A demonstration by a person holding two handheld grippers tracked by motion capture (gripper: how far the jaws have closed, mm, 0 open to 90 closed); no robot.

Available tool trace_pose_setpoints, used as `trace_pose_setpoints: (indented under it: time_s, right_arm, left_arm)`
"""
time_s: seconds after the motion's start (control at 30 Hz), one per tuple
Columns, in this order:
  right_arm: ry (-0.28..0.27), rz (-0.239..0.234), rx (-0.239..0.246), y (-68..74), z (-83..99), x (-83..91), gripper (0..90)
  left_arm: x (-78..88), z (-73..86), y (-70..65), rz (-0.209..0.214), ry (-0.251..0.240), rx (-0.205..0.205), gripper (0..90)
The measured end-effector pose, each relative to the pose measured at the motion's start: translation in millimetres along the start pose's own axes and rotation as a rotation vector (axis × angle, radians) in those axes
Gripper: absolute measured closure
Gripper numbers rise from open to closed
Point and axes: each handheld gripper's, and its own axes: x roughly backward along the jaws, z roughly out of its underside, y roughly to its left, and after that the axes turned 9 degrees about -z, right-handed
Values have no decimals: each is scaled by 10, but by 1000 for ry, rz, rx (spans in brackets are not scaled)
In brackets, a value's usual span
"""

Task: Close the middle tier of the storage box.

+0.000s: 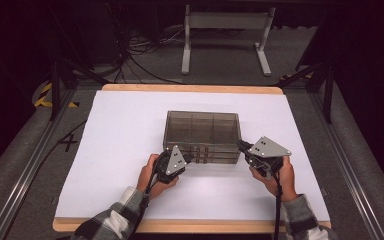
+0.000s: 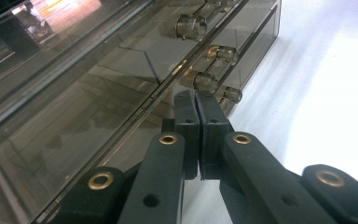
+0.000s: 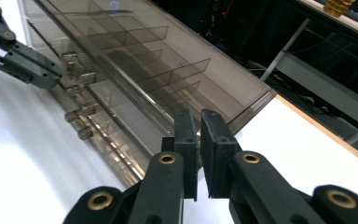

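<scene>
Left gripper [image 2: 196,109]: jaws pressed together, nothing between them, tips just beside the small clear knobs [image 2: 206,81] on the near face of the box. Right gripper [image 3: 199,123]: jaws nearly together with a thin slit left, nothing visibly held, tips at the near right corner of the box; contact with the wall cannot be told. In the high view both grippers, left [image 1: 186,159] and right [image 1: 242,146], flank the near side of the smoky transparent plastic organiser box [image 1: 202,131], which sits near the middle of the white table surface [image 1: 120,130]. Appearance: rectangular, grey-brown tinted, hard glossy walls, internal dividers making several compartments, shallow drawers stacked along the near face, each with stubby clear knobs. Compartments look empty, though tint and reflections hide detail. Judgement on handling: rigid, light, likely to slide on the smooth sheet if pushed on one side; walls slippery and too broad for these jaws; plastic may crack if squeezed hard. Best hold is a drawer knob, the other gripper bracing the corner.
</scene>
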Motion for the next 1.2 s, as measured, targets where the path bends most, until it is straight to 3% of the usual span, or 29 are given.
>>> trace_pose_setpoints:
  time_s: [0.57,1.2]
  right_arm:
    - [24,-43,64,182,57,107,801]
    - [61,-49,51,186,342,268,739]
  left_arm:
    - [242,9,30,-9,4,-29,856]
    - [555,123,180,-55,24,-40,816]
